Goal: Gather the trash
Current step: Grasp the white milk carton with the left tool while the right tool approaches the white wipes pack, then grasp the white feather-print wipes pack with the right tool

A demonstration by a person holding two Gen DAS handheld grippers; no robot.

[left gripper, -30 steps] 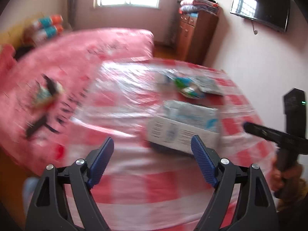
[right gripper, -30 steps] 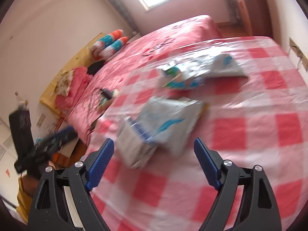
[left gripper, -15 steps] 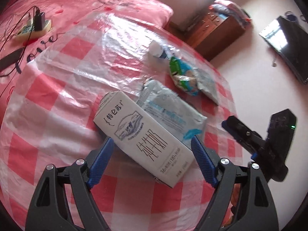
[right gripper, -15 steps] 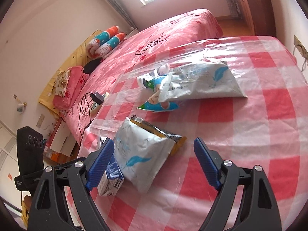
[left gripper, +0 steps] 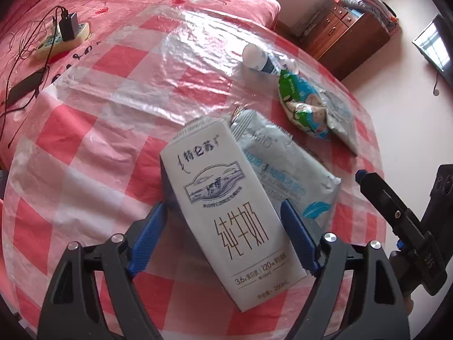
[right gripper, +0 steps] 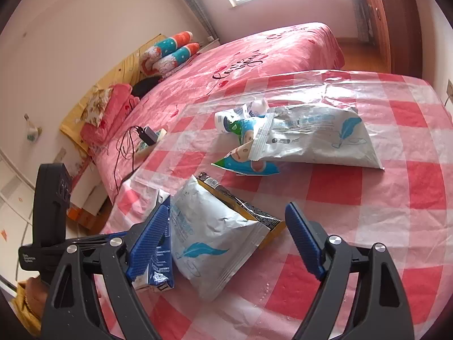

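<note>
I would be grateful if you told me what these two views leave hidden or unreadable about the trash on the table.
- Milk carton: in the right wrist view, mostly hidden behind the right gripper's finger and the grey pouch.
- Yellow-edged wrapper: only its edge shows under that pouch; its print is unreadable.
- Small white bottle: label too small in both views.
- No bin or bag is in view.
</note>
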